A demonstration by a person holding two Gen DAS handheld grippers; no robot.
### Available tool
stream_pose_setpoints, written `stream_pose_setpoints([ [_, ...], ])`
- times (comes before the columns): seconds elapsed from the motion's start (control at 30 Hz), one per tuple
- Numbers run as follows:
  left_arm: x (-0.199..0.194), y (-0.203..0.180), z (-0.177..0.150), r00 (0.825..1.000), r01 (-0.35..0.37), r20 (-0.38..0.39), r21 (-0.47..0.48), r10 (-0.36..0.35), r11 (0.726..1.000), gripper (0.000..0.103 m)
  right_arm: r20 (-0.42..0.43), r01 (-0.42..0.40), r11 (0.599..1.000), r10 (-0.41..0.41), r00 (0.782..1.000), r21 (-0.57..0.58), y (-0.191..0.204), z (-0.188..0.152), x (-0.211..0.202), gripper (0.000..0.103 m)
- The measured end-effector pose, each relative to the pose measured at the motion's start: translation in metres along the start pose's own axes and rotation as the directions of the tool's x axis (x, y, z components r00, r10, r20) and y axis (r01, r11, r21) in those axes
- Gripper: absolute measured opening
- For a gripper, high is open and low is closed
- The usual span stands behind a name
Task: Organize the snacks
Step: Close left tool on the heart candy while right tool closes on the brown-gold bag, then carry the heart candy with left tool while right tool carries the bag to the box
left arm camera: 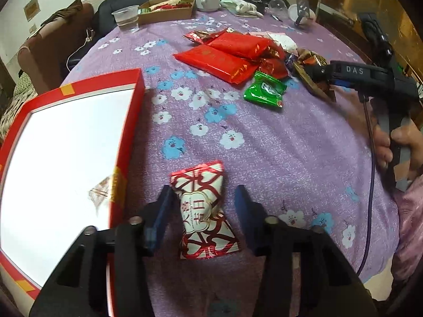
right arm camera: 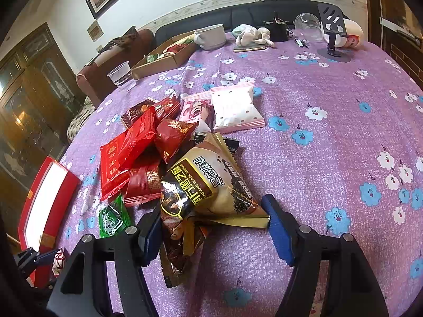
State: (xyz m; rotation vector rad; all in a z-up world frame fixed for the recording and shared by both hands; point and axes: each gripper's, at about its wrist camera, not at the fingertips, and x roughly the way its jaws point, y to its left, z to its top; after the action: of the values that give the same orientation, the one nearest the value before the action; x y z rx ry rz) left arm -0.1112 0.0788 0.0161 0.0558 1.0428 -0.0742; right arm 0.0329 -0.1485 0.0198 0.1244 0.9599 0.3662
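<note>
Red gift box (left arm camera: 127,142) beside candy (left arm camera: 203,211) | snack pile (right arm camera: 148,153) crowds sesame packet (right arm camera: 211,185)

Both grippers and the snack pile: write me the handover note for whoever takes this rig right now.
Left gripper: open, straddling the red-and-white candy on the cloth, beside the red box.
Right gripper: open around the black sesame packet at the near edge of the snack pile; grip not closed.
Done: the red box seems to hold one wrapper at most; its overexposed interior is hard to read.
Left: close on both items, likely box them, then clear the red packets, the green candy and the pink packets.
</note>
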Motion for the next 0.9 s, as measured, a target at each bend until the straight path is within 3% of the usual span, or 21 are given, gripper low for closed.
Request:
stream_pose_setpoints([
  [0.1,-0.003,0.001,-0.001,1.0,-0.002,0.008,0.023,0.002,1.0,0.028,0.005,0.006,1.0,-0.006,1.0,-0.008,0.001,-0.001,0.0,0.07],
  [0.3,-0.006,-0.006,-0.009,0.999,-0.032,0.043,0.094,0.028,0.995,0.028,-0.003,-0.025,1.0,0.025,1.0,0.002,-0.004,-0.001,-0.004,0.067],
  [0.53,-0.01,-0.001,-0.01,0.996,0.032,0.074,0.114,-0.04,0.993,0.027,0.022,-0.151,0.985,0.15,0.988,0.088,-0.019,0.002,-0.015,0.065],
  [0.63,-0.016,-0.002,-0.012,0.991,0.094,0.086,0.133,-0.106,0.987,0.027,0.055,-0.204,0.972,0.199,0.978,0.12,-0.024,0.004,-0.02,0.065],
  [0.7,-0.017,-0.007,-0.015,0.99,0.102,0.083,0.176,-0.118,0.979,0.027,0.065,-0.213,0.967,0.206,0.976,0.143,-0.027,0.005,-0.022,0.065],
  [0.8,-0.017,-0.01,-0.019,0.992,0.062,0.095,0.205,-0.083,0.977,0.028,0.04,-0.202,0.964,0.198,0.979,0.174,-0.031,0.005,-0.016,0.065],
  [0.9,-0.018,-0.009,-0.02,0.99,0.09,0.092,0.205,-0.111,0.975,0.033,0.008,-0.178,0.966,0.18,0.984,0.19,-0.034,0.003,-0.009,0.065],
])
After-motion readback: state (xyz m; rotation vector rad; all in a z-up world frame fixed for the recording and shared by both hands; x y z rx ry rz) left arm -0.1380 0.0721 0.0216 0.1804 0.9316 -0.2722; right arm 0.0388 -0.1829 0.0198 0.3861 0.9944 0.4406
